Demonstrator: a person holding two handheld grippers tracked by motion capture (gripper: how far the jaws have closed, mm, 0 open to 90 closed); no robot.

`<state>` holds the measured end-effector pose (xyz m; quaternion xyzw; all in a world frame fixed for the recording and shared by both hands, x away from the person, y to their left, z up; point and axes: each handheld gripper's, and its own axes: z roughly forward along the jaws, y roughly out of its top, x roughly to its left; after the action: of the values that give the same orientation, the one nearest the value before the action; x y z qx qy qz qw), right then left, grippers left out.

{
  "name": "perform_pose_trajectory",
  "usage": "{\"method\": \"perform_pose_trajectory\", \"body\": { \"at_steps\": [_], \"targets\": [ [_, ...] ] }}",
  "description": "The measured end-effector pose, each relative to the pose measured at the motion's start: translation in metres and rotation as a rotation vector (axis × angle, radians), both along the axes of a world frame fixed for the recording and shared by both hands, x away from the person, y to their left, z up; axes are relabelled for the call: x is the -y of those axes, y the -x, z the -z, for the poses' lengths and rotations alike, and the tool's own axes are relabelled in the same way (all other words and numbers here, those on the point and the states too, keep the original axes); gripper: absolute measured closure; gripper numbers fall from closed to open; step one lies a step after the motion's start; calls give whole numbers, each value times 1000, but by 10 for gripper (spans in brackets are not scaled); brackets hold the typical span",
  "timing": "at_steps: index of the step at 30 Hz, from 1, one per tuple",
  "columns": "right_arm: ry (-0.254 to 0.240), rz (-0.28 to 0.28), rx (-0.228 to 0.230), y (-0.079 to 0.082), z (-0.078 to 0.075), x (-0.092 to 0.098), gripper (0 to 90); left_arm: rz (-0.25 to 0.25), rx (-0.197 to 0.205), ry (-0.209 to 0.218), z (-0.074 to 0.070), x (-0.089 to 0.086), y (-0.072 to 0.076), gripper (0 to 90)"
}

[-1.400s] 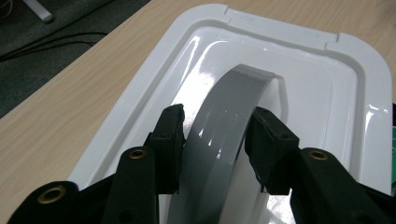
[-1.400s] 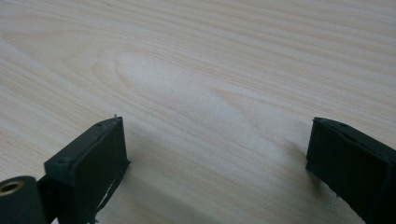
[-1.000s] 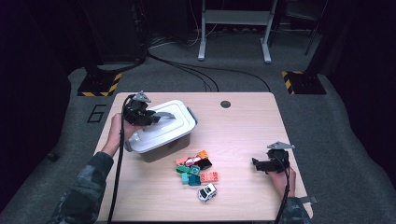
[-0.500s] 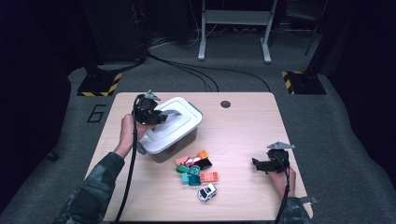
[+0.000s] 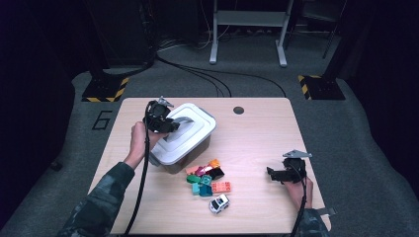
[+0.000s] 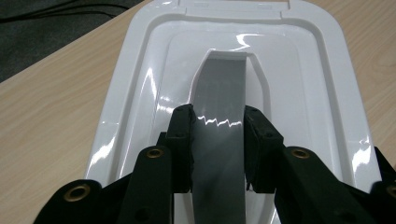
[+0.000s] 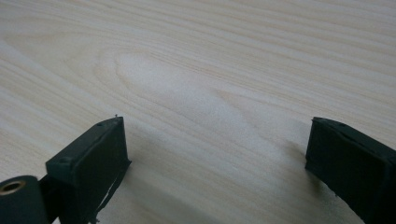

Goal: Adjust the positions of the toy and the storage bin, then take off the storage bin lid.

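Two grippers at work over a light wooden table (image 5: pixel 257 133). Left gripper (image 5: pixel 165 123), held in the person's left hand (image 5: pixel 138 143) reaching forward from the near left corner, pressed onto the grey handle (image 6: pixel 219 121) of a white lid (image 6: pixel 299 60), jaws pinching the handle from both sides, as seen in the left gripper view. Lid sitting on a storage bin (image 5: pixel 184 138) toward the far left part of the table, bin tilted, its near side raised off the wood. Camouflage sleeve (image 5: pixel 99 207) along the left edge, black cable (image 5: pixel 143 182) trailing down from the gripper.

Right gripper (image 5: pixel 285 174) low near the near right corner, pointing left, jaws spread wide with bare wood grain between them in the right gripper view, holding nothing. Right hand (image 5: pixel 296 190) behind it, at the near edge.

Between the two, just beside the bin's near side, a heap of toy building bricks (image 5: pixel 206 177) in orange, pink, teal, green and black. Small white toy car (image 5: pixel 219 203) just nearer than the heap, apart from it. Round dark grommet hole (image 5: pixel 238 110) close to the far edge.

Around the table, grey carpet (image 5: pixel 346 123), a painted figure 6 (image 5: pixel 101 120) off the left side, yellow-and-black striped floor plates (image 5: pixel 104 91), black cables (image 5: pixel 207 74) and a grey metal stand (image 5: pixel 247 29) in the dark beyond.
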<state>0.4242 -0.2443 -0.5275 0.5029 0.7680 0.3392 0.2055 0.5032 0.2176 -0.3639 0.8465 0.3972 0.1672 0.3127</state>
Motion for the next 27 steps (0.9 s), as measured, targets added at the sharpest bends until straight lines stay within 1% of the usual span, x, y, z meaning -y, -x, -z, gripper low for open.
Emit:
{"method": "perform_pose_trajectory", "body": {
  "at_steps": [1,2,3,4,7,8,9,10,11,14,18,20,22,24,26,27],
  "targets": [
    [-1,1,0,0,0,0,47,-5,-2,-4,0,1,1,672],
    [-2,1,0,0,0,0,47,-13,-2,3,0,1,1,671],
    [-2,1,0,0,0,0,48,-13,-8,-3,-1,2,2,672],
    [-3,2,-1,0,0,0,47,-17,-6,0,-1,3,3,672],
    [-4,2,-1,0,0,0,48,-24,-17,1,-1,4,3,672],
    [-3,2,-1,0,0,0,50,-38,-14,11,-1,5,4,671],
    [-3,3,0,0,0,0,50,-32,-13,5,-1,5,4,672],
    [-3,3,0,0,0,0,51,-36,-10,10,0,6,4,672],
    [-4,3,0,0,0,0,51,-37,-4,4,0,6,5,672],
    [-2,3,0,0,0,0,51,-38,-6,2,0,7,5,672],
    [2,3,0,0,0,0,51,-29,23,-18,1,9,7,674],
    [8,4,1,0,0,-1,53,-26,34,-19,1,9,7,674],
    [9,2,1,0,0,-1,53,-21,36,-23,1,9,7,674],
    [5,4,1,0,0,-1,54,-14,48,-31,1,9,8,675],
    [7,3,1,0,0,-1,54,-7,69,-40,0,10,9,675],
    [9,4,2,0,0,-1,54,-10,87,-40,-1,10,10,675]
  ]
}}
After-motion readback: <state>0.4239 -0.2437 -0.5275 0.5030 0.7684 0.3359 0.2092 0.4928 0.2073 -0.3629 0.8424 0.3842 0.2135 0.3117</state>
